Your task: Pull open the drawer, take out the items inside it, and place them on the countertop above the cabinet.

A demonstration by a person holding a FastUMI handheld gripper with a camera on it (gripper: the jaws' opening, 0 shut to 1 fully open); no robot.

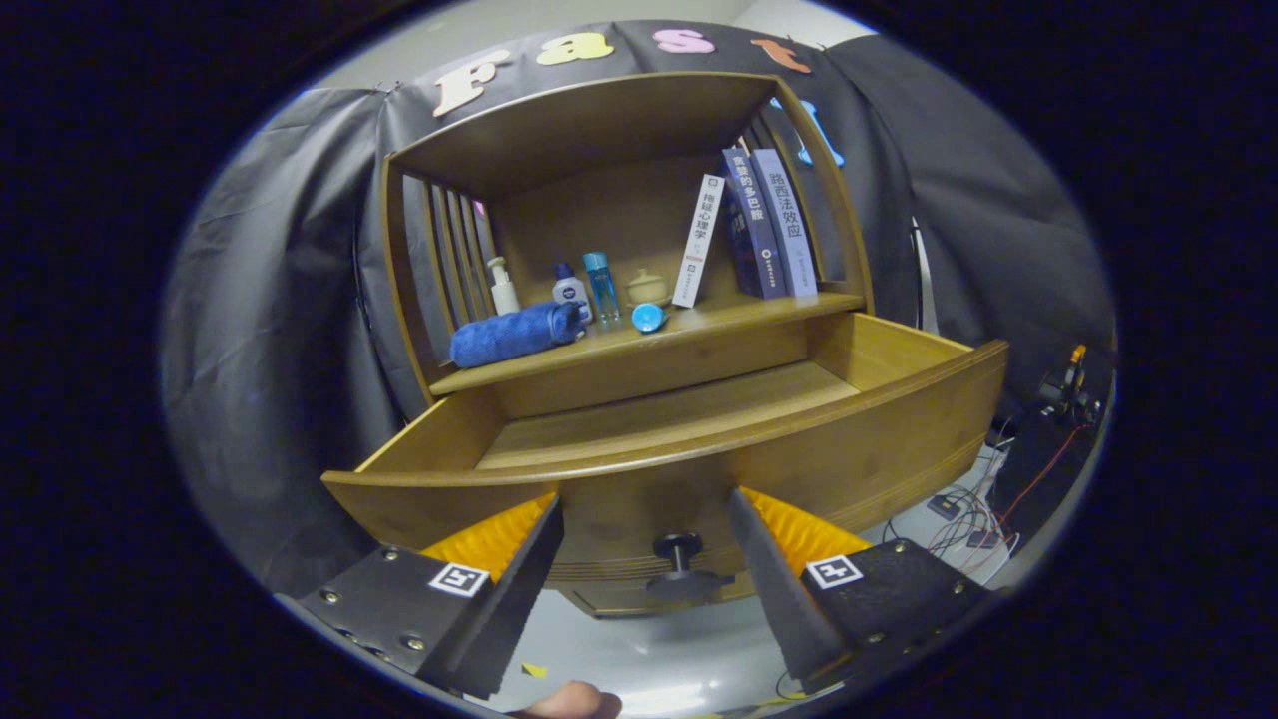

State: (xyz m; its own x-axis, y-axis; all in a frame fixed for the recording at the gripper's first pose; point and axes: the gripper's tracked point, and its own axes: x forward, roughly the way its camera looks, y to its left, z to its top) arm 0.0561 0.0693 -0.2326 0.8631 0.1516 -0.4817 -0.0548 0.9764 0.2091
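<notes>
The wooden drawer of the cabinet stands pulled out toward me, and its visible wooden floor is bare. Its dark round knob sits on the drawer front, between my fingers. My gripper is open, holding nothing, with its fingertips close to the drawer front on either side of the knob. On the countertop above the drawer lie a rolled blue towel and a small blue round item.
At the back of the countertop stand a white pump bottle, a small white-and-blue bottle, a clear blue bottle, a small lidded jar and three books. Loose cables lie on the floor at the right.
</notes>
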